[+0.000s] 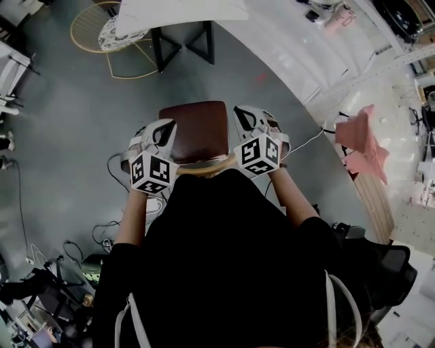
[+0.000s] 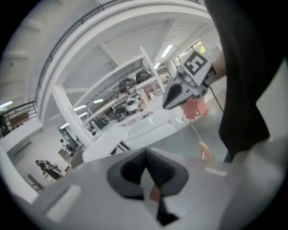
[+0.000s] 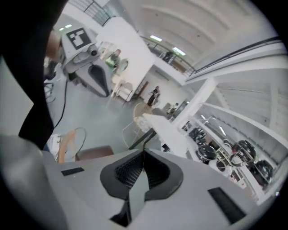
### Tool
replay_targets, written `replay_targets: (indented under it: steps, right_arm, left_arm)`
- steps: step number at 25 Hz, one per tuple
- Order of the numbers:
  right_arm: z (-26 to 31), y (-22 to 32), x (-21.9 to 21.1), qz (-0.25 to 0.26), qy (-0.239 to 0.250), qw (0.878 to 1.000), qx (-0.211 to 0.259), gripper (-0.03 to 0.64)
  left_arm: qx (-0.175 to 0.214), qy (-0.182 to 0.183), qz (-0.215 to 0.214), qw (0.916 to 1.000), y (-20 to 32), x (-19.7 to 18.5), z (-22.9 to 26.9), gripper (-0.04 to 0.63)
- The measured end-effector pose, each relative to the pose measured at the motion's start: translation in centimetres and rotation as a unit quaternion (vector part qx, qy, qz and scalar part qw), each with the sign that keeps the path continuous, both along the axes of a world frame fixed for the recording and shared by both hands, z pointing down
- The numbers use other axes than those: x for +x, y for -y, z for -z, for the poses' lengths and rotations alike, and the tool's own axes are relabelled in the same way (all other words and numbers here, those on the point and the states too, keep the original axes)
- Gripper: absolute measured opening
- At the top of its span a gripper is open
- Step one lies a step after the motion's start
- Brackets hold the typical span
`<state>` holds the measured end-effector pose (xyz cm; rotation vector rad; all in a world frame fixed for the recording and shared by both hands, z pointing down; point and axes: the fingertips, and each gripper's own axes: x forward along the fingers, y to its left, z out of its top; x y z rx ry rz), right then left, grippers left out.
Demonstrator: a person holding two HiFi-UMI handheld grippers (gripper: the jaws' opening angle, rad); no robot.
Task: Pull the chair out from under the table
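The chair (image 1: pixel 194 129) looks stiff, fairly light; its wooden back rail (image 1: pixel 204 168) offers the hold; left tongs (image 1: pixel 163 132) and right tongs (image 1: pixel 248 119) are pressed together, empty.

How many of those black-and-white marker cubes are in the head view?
2. One on the left gripper, one on the right gripper, flanking the brown chair seat. None seems hidden.

The person's black torso (image 1: pixel 231 258) hides the near edge of the chair (image 1: pixel 196 129). The white table (image 1: pixel 178 12) runs off the head view's top edge; the left gripper view is blurred.
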<state>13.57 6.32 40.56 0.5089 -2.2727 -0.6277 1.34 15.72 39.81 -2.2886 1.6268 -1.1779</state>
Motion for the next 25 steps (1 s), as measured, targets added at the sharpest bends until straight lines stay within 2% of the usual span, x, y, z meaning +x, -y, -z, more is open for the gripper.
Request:
replay_targets:
  steps: [2,3,5,7,10,12,16,25]
  right_arm:
    - [5.1,0.7,-0.4,-0.036,0.094,0.995,-0.005,0.021]
    - [7.4,0.8,-0.5,-0.052,0.141,0.989,-0.014,0.023]
    - [11.3,0.9,-0.5,-0.075,0.226,0.971,-0.035,0.023]
    - [14.1,0.5,-0.3,-0.089,0.292,0.951,-0.052,0.023]
    - [16.8,-0.7,-0.2,-0.089,0.346,0.932,-0.061,0.023]
    - [18.0,-1.5,-0.3,-0.084,0.363,0.926,-0.064,0.023]
    - [18.9,-2.8,-0.7,-0.074,0.377,0.921,-0.065,0.021]
    - [18.7,-3.4,-0.9,-0.077,0.380,0.919,-0.072,0.021]
  left_arm:
    - [0.077,-0.031,0.042,0.9957,1.0,-0.5,5.3,0.008]
    - [0.115,-0.051,0.066,0.9899,1.2,-0.8,7.9,0.008]
    - [0.184,-0.089,0.103,0.9734,1.2,-1.1,12.2,0.008]
    - [0.243,-0.127,0.119,0.9543,0.8,-0.9,15.4,0.008]
    - [0.284,-0.189,0.137,0.9301,0.1,-0.5,17.9,0.008]
    - [0.290,-0.212,0.146,0.9217,-0.3,-0.5,18.8,0.008]
    - [0.296,-0.215,0.149,0.9187,-0.8,-0.5,19.4,0.008]
    - [0.284,-0.217,0.150,0.9218,-1.3,-0.6,18.8,0.008]
